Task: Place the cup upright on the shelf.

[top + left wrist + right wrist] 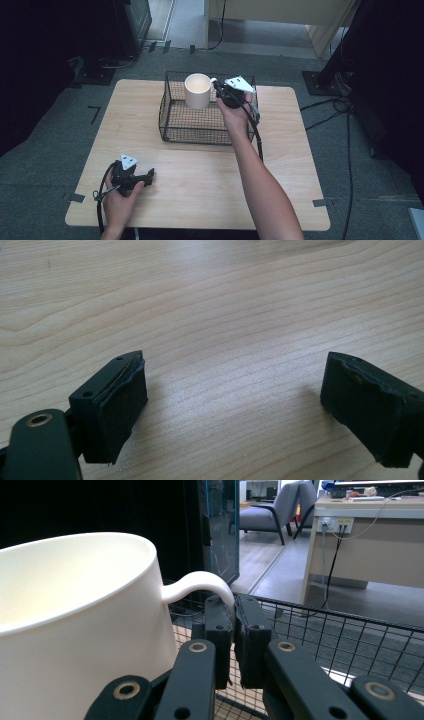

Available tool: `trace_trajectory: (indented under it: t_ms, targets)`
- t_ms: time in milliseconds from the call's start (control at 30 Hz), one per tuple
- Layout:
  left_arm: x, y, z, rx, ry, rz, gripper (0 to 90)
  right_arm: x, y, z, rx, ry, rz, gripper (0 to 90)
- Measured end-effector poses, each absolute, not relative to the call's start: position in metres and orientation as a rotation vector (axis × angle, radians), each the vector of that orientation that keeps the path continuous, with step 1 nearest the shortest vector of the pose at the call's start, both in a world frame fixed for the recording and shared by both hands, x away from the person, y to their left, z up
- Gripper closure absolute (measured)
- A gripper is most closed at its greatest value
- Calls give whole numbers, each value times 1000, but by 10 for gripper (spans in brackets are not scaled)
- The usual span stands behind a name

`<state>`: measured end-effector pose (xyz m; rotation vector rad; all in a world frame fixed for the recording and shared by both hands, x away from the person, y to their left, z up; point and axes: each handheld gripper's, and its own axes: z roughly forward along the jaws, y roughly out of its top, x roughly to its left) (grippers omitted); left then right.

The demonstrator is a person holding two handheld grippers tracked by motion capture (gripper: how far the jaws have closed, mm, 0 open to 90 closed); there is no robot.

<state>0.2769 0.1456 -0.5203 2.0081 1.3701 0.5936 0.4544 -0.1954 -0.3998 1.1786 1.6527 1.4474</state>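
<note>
Mug: a cream mug (197, 90) sits or hangs inside the black wire basket (172, 127), toward its far left part; whether its base touches the mesh floor cannot be told.
Handle: the mug's handle (200, 583) points toward the right gripper, which makes it the natural place to grip and keeps the jaws clear of the wide body.
Right gripper: the right gripper (223, 91) reaches over the basket from its right side; in the right gripper view (234, 611) its jaws are pressed together on the handle's lower curve, a thin hold that likely lets the mug be carried upright.
Left gripper: the left gripper (145, 176) lies low at the near left of the table (210, 170), well apart from the basket, apparently parked out of the way; in the left gripper view (235, 405) its jaws stand wide apart over bare wood with nothing between them.
Basket: it stands at the far middle of the table, within the right arm's reach.
Judgement: the mug is either going in or coming out; the pictures do not settle which.
</note>
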Motion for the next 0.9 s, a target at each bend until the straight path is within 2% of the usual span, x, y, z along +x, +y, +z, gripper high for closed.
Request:
trace_trajectory:
  t_ms: [367, 900]
  targets:
    - [277, 145, -520, 2008, 1369, 592, 120, 478, -195, -432, 1199, 1727, 1433, 846]
    - [277, 146, -520, 2013, 1365, 593, 120, 501, -171, -456, 1128, 1904, 1438, 821]
